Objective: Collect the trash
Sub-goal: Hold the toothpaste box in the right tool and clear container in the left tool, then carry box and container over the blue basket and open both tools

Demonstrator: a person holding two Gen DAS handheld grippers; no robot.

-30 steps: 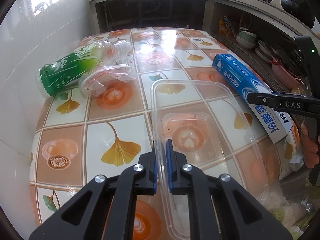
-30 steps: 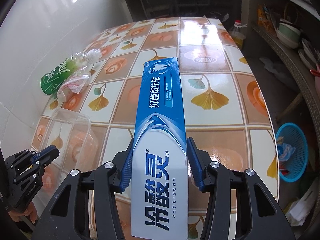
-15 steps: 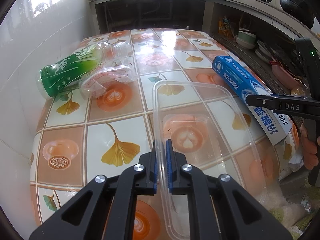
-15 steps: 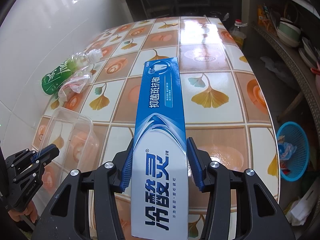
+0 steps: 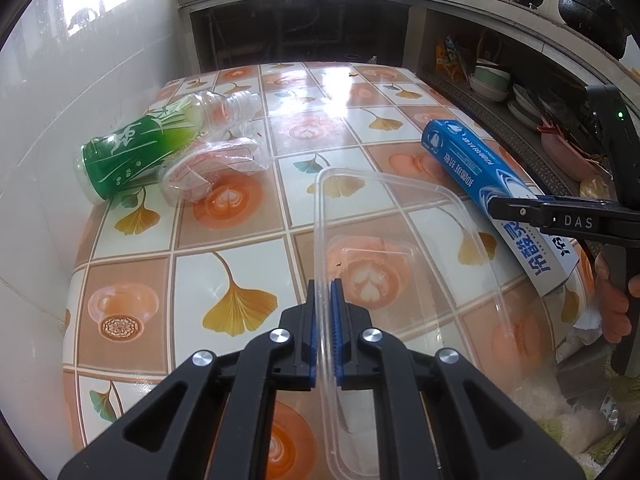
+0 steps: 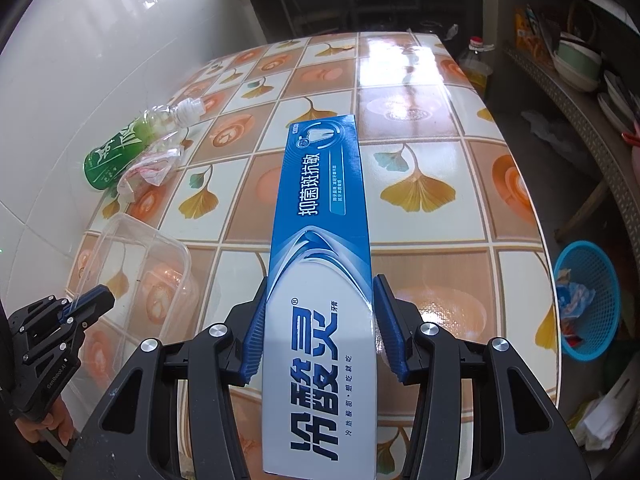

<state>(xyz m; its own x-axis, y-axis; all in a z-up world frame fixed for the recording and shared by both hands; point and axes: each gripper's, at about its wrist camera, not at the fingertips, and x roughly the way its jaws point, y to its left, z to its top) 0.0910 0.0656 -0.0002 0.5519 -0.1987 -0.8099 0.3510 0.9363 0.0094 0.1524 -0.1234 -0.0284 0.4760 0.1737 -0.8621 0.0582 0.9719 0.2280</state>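
- Left tool [image 5: 325, 292]: clamped on the near rim of the clear tray [image 5: 400, 248], held over the desk [image 5: 248, 240].
- Right tool [image 6: 320, 304]: gripping the blue box [image 6: 320, 240] by its sides.
- Green bottle [image 5: 152, 148], crumpled wrapper [image 5: 216, 168]: lying together at the desk's wall side.

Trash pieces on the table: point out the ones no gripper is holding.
The green-labelled bottle and the crumpled clear wrapper beside it, lying by the wall. The clear container and toothpaste box are both gripped.

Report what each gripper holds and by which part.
Left gripper: clear plastic container, pinched on its near rim wall. Right gripper: blue toothpaste box, clamped across its near white end.
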